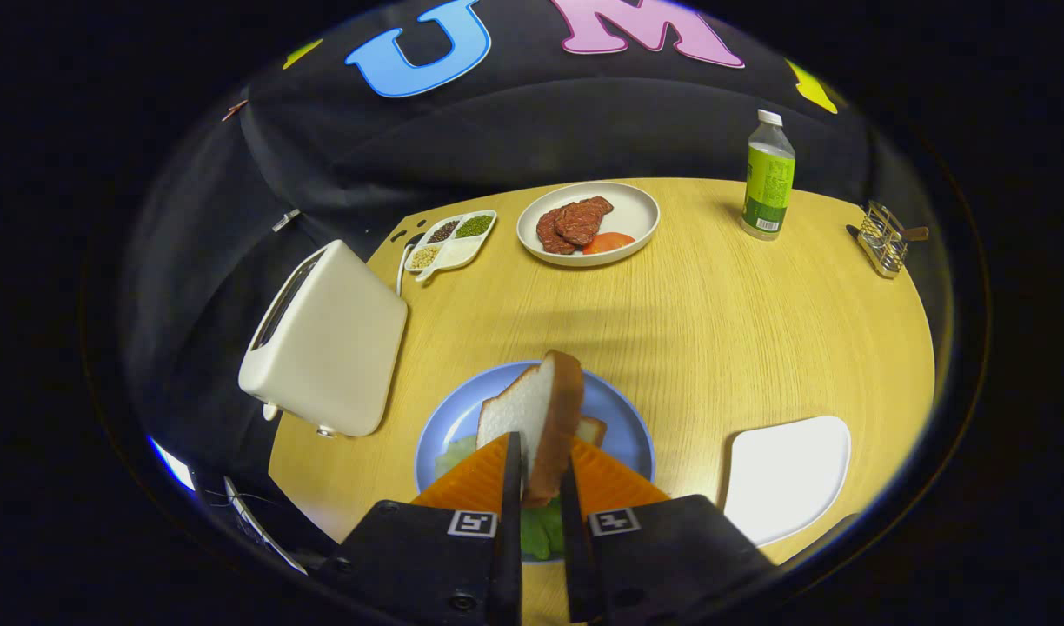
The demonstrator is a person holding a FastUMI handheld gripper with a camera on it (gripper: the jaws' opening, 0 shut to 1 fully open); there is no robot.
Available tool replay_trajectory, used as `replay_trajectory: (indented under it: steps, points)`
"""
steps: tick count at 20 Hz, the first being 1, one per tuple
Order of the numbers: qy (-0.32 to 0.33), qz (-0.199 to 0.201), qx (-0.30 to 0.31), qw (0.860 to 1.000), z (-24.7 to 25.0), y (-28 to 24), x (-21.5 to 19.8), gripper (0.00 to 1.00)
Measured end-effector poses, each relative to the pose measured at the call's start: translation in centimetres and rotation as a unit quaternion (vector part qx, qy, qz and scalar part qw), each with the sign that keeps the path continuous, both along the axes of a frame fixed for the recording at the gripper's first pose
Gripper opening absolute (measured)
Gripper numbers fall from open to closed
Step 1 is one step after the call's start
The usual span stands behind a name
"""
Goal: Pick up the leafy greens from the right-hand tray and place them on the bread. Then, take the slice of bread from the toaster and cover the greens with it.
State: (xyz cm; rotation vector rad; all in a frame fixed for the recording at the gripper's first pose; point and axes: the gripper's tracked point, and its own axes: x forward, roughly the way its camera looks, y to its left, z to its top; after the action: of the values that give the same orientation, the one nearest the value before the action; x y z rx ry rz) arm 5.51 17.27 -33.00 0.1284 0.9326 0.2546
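Observation:
My gripper is shut on a slice of bread, which stands on edge between the fingers above the blue plate. On that plate, under the fingers, lie leafy greens over another slice of bread, of which only a corner shows. The white toaster stands to the left of the plate, its slots showing no bread. The white tray to the right of the plate holds nothing.
Beyond the blue plate, a white plate carries meat slices and a tomato piece. A divided dish of beans sits behind the toaster. A green-labelled bottle and a small wire rack stand at the far right of the wooden table.

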Motion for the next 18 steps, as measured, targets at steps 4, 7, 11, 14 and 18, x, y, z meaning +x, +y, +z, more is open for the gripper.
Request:
replay_trajectory:
  steps: [4, 7, 11, 14, 18]
  points:
    - [0.014, -0.003, -0.018, 1.0, -1.8, -0.8, -1.5, 0.44]
    - [0.022, 0.01, -0.045, 0.999, -2.7, -1.7, -2.7, 0.76]
    - [0.009, 0.044, -0.079, 0.996, -2.6, -2.6, -4.5, 1.0]
    - [-0.02, 0.064, -0.09, 0.994, -1.0, -3.3, -5.0, 0.99]
    - [-0.059, 0.072, -0.086, 0.992, 2.6, -4.8, -4.9, 0.99]
